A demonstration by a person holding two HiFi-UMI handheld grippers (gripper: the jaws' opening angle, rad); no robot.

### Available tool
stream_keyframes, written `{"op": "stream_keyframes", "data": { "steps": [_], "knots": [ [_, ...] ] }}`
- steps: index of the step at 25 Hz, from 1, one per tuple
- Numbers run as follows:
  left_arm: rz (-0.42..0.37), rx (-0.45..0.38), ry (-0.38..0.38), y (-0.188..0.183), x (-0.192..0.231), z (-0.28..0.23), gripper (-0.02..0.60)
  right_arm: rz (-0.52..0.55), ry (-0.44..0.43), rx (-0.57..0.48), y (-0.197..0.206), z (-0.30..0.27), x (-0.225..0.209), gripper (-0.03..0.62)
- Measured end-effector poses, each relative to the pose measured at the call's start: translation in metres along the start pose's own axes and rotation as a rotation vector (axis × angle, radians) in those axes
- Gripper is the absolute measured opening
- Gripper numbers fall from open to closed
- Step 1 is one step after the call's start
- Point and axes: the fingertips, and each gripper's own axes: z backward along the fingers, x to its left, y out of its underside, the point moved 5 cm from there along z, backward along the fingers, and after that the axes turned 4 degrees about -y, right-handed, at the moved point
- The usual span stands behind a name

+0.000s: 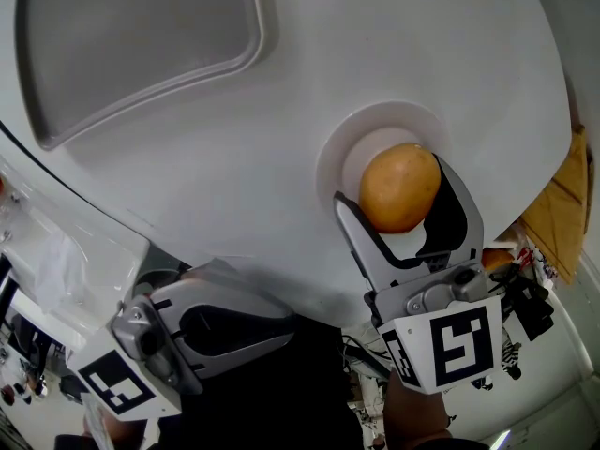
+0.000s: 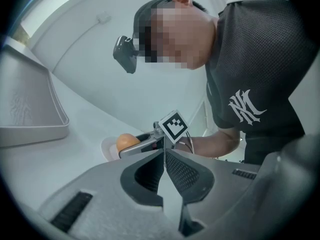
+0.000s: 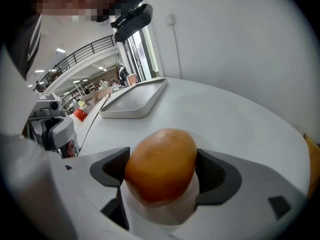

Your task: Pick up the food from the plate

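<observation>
Clasping the orange food on the small plate in the right gripper, left gripper closed on nothing at near left, next needing a steady upward lift.

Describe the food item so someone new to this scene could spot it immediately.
Start at the round white table, whose grey tray lies at one side. Near the edge closest to the person sits a small white plate. On it is the food, a smooth orange-brown lump between the right tool's jaws, the only coloured thing there.
</observation>
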Motion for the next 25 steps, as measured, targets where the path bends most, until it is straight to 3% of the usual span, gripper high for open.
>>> {"op": "stream_keyframes", "data": {
  "steps": [6,11,16,19,23,25],
  "knots": [
    [-0.014,-0.014,0.019,-0.003,-0.007,0.005,0.011,0.023,0.021,-0.031,-0.014,0.018,0.005,0.41],
    [-0.074,0.012,0.039,-0.02,-0.025,0.03,0.011,0.088,0.064,-0.085,-0.056,0.068,0.045,0.41],
    [-0.244,0.003,0.053,-0.07,-0.039,0.042,0.011,0.165,0.118,-0.292,-0.125,0.161,0.084,0.41],
    [-0.247,0.0,0.026,-0.107,-0.06,0.04,0.011,0.233,0.135,-0.425,-0.161,0.23,0.102,0.41],
    [-0.22,-0.029,0.033,-0.147,-0.123,0.045,0.011,0.379,0.166,-0.578,-0.183,0.331,0.149,0.41],
    [-0.262,-0.068,0.06,-0.167,-0.158,0.045,0.011,0.44,0.192,-0.677,-0.182,0.38,0.172,0.41]
  ]
}}
